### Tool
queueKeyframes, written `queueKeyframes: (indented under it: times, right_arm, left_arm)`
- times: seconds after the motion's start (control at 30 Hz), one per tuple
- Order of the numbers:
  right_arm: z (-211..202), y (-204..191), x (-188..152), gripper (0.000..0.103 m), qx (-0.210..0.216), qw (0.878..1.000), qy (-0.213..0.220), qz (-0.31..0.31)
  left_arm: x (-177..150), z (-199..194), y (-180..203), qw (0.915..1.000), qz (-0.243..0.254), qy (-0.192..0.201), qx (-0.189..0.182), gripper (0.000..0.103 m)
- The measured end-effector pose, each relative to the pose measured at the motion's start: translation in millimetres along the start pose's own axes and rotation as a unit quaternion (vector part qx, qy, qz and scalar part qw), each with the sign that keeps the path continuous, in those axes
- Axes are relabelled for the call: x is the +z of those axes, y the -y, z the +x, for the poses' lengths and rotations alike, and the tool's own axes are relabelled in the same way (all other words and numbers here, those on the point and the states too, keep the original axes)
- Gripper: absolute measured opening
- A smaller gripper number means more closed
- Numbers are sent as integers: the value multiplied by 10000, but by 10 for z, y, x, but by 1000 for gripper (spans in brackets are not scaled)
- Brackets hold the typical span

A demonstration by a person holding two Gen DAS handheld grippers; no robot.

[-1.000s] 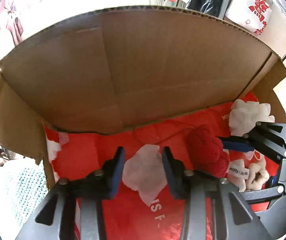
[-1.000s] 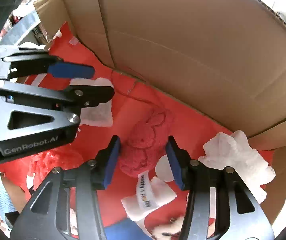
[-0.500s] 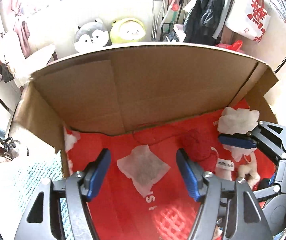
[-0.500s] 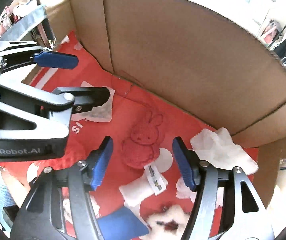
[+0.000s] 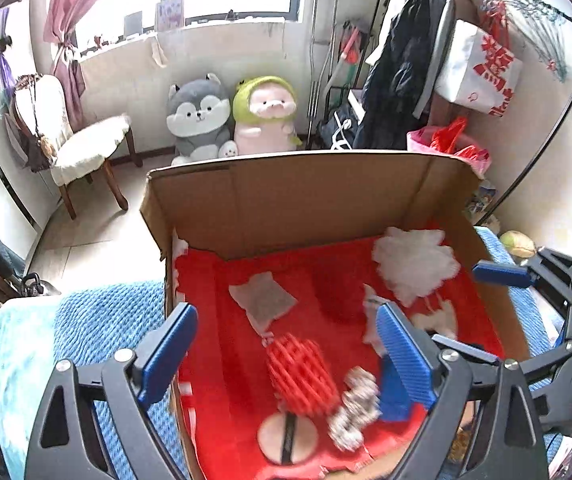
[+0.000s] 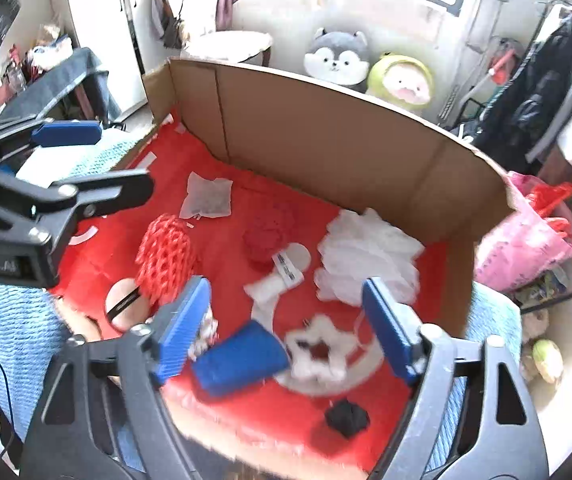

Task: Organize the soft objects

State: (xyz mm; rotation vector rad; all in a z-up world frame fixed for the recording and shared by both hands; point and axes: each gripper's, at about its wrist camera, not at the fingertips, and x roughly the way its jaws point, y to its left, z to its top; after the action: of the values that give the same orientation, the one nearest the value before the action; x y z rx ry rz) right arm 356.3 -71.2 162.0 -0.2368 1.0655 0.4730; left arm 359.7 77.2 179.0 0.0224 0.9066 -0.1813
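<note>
We looked down into an open cardboard box (image 6: 325, 136) lined across its floor with a red sheet (image 6: 222, 248), standing on a blue knitted blanket (image 5: 98, 320). Inside, towards the back wall, a flat whitish sachet (image 6: 208, 196) lay alone on the lining, and to its right a red knitted bunny (image 6: 268, 232) lay just beside a small white plush piece with a label (image 6: 282, 276). A fluffy white cloth (image 6: 369, 256) was bunched near the right wall. Nearer to us, a red foam fruit net (image 6: 164, 252) touched a pale round item crossed by a black band (image 6: 124, 304); a blue block (image 6: 242, 356), a white furry ring (image 6: 317, 348) and a small black lump (image 6: 345, 416) lay along the front of the box. Our left gripper (image 5: 286, 340) hung above the box's left part, its jaws wide apart with nothing between them; they had just been opening, and the sachet lay free on the lining beyond them. Our right gripper (image 6: 286, 328) hung over the front right part, its jaws likewise spread and empty, having just been opening, with the bunny lying loose on the floor of the box beyond them. Behind the box, two large plush toys (image 5: 230, 116) sat against the wall beside a chair (image 5: 82, 148).
</note>
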Motion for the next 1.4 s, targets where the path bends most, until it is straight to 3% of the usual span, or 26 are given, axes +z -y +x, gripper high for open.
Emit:
queueKeyframes:
  times: [0.3,0.67,1.07,1.4]
  right_arm:
    - [-573,323,-378,87,-35,9989,255,382]
    - [-886,467,-800,94,-147,9960,493,735]
    - [-634,456,-1164,94,-186,9908,635,1177]
    - [-286,315,-1332,94,-624,9835,1005,1367]
  left_arm:
    - [-328,-500,325,9997,2,201,-127,99]
    - [-671,-858,407,9984,-173,477,-246,103]
    - [-1141,-562,441,9982,-330,503,2,103]
    - [-1337,-253,455,9962,-302,756,309,103]
